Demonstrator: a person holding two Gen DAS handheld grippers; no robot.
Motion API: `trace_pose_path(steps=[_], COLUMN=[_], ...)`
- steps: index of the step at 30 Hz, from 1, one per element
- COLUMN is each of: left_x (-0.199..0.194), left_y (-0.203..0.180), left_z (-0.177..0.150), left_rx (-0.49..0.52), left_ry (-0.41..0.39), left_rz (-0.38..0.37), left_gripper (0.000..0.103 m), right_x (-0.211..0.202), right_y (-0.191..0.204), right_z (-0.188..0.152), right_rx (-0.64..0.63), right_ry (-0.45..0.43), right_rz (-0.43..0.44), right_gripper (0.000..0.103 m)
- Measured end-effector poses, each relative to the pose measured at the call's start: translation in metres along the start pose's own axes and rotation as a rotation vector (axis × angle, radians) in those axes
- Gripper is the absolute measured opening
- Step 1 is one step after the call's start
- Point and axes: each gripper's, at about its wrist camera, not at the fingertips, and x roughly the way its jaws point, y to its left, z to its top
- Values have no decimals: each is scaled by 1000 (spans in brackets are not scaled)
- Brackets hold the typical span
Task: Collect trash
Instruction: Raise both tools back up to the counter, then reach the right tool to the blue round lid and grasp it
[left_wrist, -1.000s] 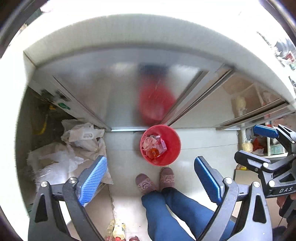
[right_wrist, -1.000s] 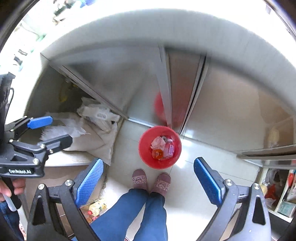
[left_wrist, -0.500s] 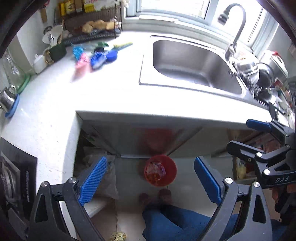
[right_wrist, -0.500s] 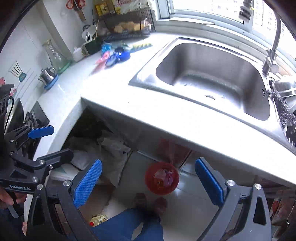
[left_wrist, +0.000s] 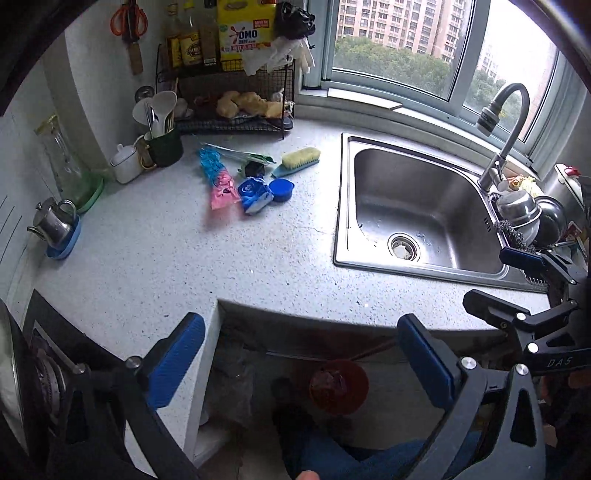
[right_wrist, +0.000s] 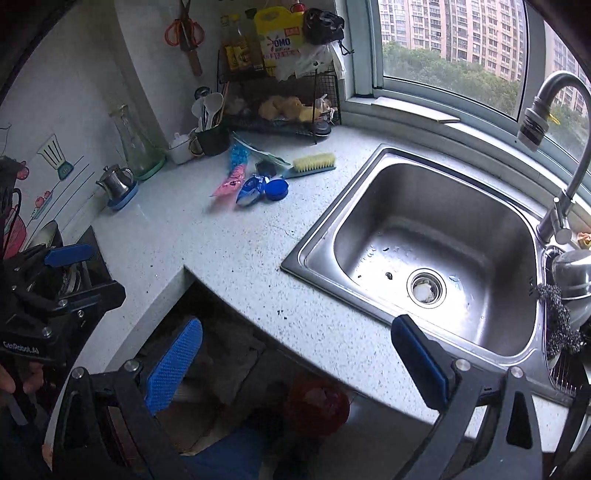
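Your red bin (left_wrist: 339, 386) on the floor under the surface (left_wrist: 258, 258) already holds some wrappers, so part of the collecting is done. What's left sits near the back of the surface: a pink wrapper (left_wrist: 221, 190), a blue-and-white packet (left_wrist: 253, 190) and a blue lid (left_wrist: 281, 189), close together beside the sink (left_wrist: 417, 210). Your left tongs (left_wrist: 301, 363) have just been opening, nothing between them; your right tongs (right_wrist: 295, 363) hang released and empty too.
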Motion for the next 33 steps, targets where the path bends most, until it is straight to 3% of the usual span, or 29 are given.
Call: trace_pose_path(steps=[14,25,33], left_x=[53,121,174], left_y=[69,128,156], left_z=[82,130,150], left_rx=[-16,-22,-49], left_ry=[29,133,212], left_rz=[-16,-66,-93], left_gripper=[103,103,103], right_x=[58,136,199], right_y=[16,19,13], right_z=[89,142,158], right_rx=[-57,-73,-120], right_ry=[25,135,260], right_rz=[1,-72,-118], right_gripper=[102,102,102])
